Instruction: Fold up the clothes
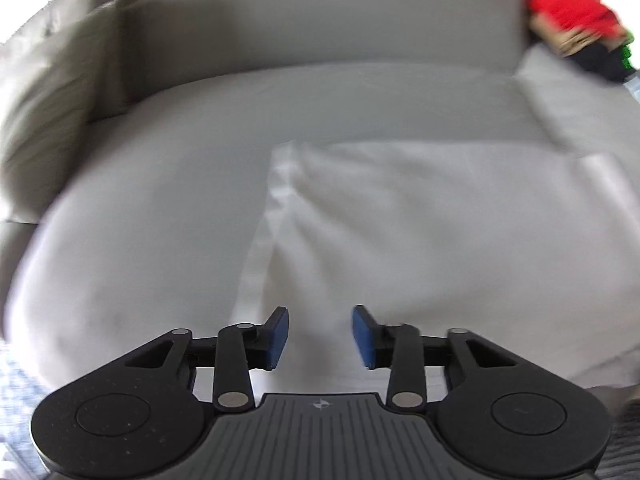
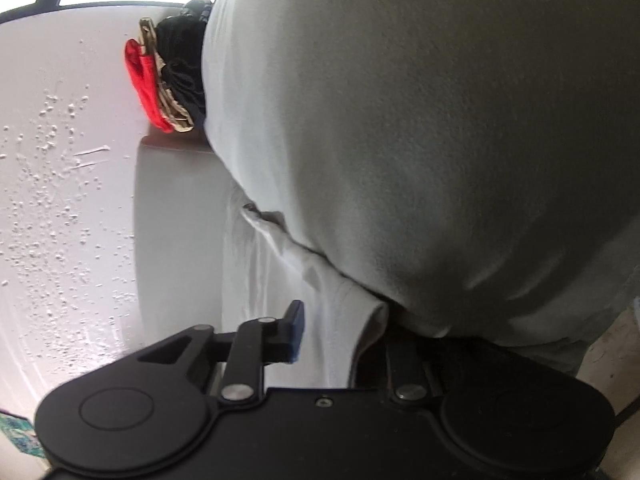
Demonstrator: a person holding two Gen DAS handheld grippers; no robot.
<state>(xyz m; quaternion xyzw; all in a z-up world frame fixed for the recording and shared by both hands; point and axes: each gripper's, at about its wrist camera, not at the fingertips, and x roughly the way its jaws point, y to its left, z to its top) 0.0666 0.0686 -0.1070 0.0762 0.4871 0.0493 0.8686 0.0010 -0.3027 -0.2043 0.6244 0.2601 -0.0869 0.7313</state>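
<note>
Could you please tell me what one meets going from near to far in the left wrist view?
Left gripper → white garment → sofa seat → sofa backrest, with the folded clothes pile at far right.

White garment (image 1: 420, 232) spread flat, creased, on pale sofa seat; folded clothes pile (image 1: 576, 28) at far corner.
</note>
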